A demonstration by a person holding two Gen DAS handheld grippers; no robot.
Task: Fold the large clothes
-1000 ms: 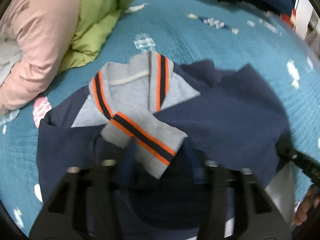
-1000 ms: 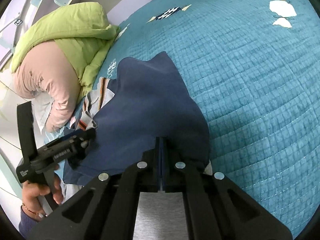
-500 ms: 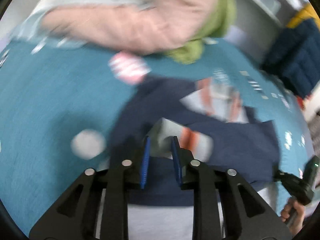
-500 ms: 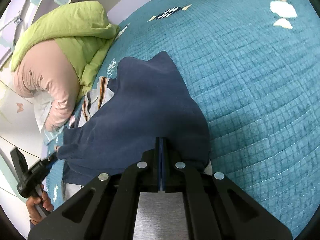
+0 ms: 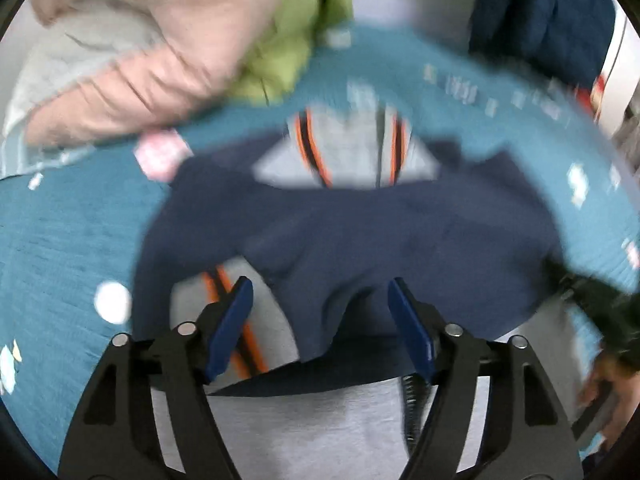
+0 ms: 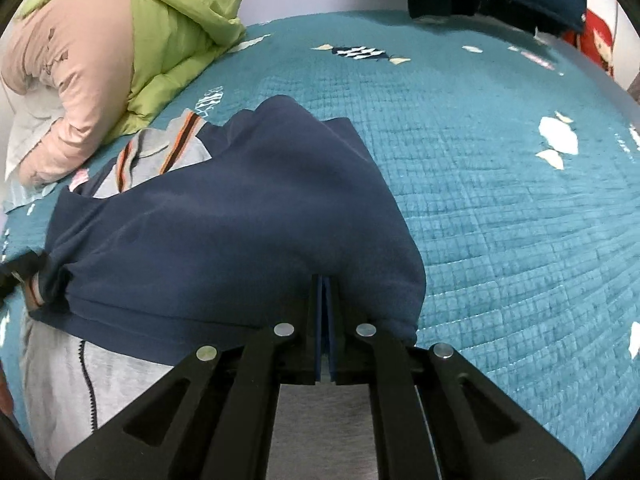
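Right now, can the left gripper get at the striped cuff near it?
Probably yes. The left gripper is open, and the striped cuff lies just beside its left finger, uncovered there, though the navy fabric overlaps it further right.

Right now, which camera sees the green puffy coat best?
The right wrist view. The green puffy coat is sharp and big there, lying on the bed beside the pink clothes. The left wrist view shows only a blurry slice of it at the top.

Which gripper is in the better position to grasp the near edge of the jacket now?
Left. The left gripper is open around the jacket edge; the right gripper is shut on it.
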